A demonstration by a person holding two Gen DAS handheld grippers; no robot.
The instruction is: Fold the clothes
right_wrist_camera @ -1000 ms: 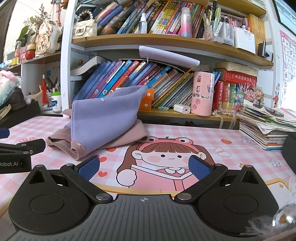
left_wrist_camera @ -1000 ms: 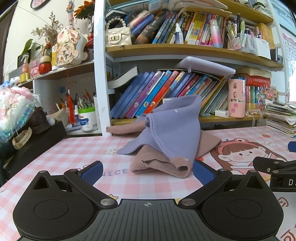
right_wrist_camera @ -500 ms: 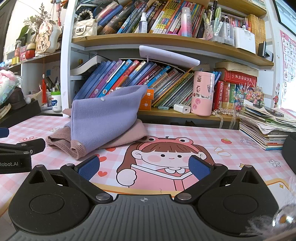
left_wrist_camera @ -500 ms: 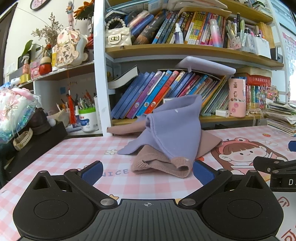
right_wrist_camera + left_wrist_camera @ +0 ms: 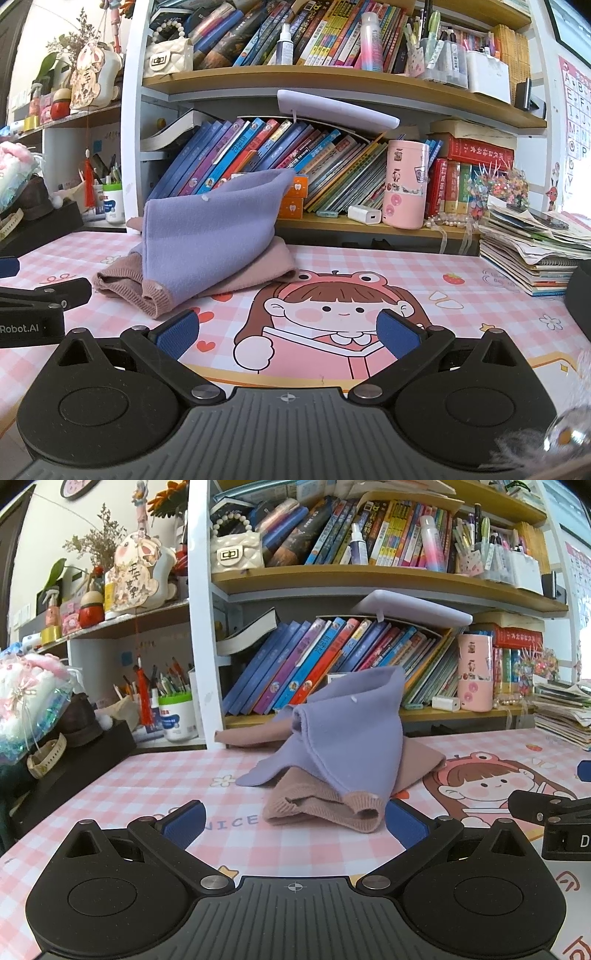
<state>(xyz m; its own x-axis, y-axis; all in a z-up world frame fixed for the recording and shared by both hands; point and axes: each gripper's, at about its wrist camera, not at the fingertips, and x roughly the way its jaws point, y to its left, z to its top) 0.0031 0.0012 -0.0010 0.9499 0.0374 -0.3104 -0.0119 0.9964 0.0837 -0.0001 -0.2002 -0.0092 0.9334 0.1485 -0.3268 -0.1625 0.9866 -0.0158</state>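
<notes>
A lilac cloth [image 5: 354, 734] lies bunched over a dusty-pink knit garment [image 5: 325, 805] on the pink checked table mat [image 5: 155, 786], close to the bookshelf. Both also show in the right wrist view: the lilac cloth [image 5: 218, 229] and the pink garment [image 5: 129, 284]. My left gripper [image 5: 293, 821] is open and empty, just in front of the pink garment's ribbed hem. My right gripper [image 5: 286, 334] is open and empty, to the right of the pile, over the cartoon girl print [image 5: 332, 314].
A bookshelf [image 5: 332, 664] packed with books stands right behind the clothes. A pink cup [image 5: 404, 184] and a white charger [image 5: 364, 214] sit on its low shelf. A stack of papers [image 5: 535, 251] lies at the right. A black box [image 5: 66, 760] with trinkets is at the left.
</notes>
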